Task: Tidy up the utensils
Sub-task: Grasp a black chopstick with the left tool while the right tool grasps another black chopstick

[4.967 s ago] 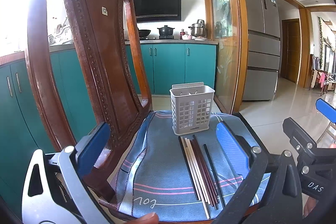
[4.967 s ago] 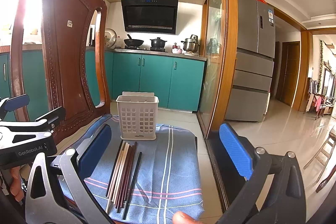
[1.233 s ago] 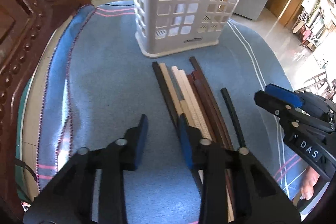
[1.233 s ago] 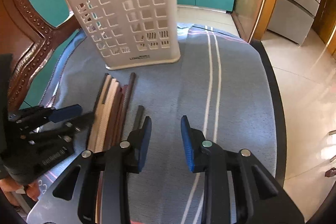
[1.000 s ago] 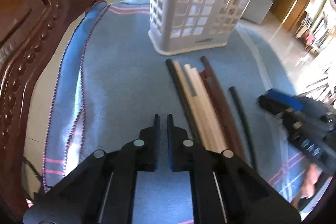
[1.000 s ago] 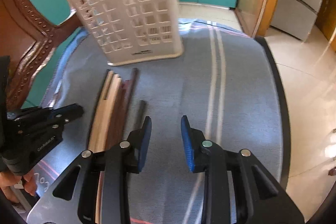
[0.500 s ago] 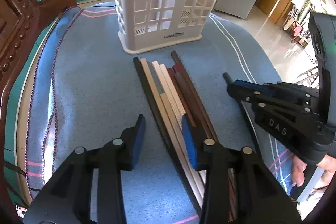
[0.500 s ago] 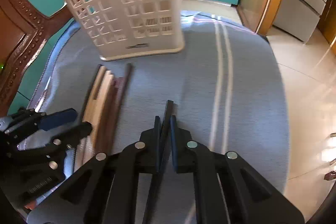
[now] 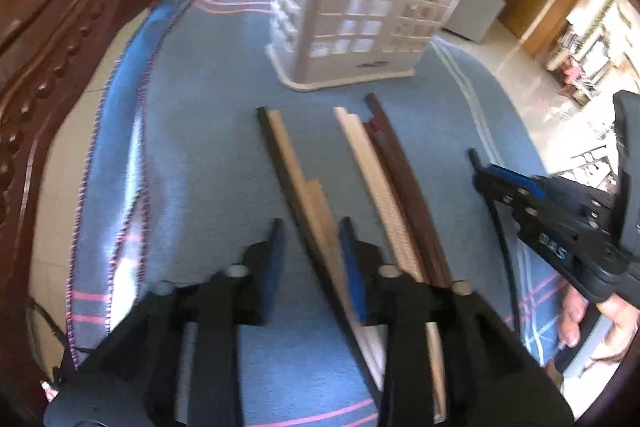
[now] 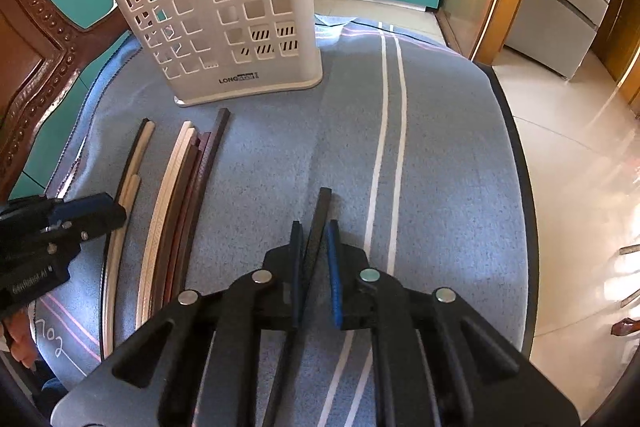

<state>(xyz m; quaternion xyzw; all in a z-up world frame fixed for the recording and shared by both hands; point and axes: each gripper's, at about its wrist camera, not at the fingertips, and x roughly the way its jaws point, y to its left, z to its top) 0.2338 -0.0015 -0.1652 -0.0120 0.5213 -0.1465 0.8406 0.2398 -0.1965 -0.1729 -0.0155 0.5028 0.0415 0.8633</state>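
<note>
The right tongs (image 10: 314, 247) held a single dark chopstick (image 10: 320, 219) between their blue pads, though a sliver of gap showed on the right pad's side, so whether the pinch was firm could not be told. That chopstick lay well right of the other sticks, its far tip pointing toward the white slotted utensil basket (image 10: 224, 7), which stood upright at the far side of the blue striped cloth (image 10: 440, 167) draped over a carved wooden chair (image 9: 48, 39). The left tongs (image 9: 312, 247) were spread, straddling the near part of a black-and-pale pair of chopsticks (image 9: 288, 163) that sat apart from the main bundle. That bundle of cream and reddish-brown chopsticks (image 10: 180, 187) lay between the two tools, far ends just short of the basket.
</note>
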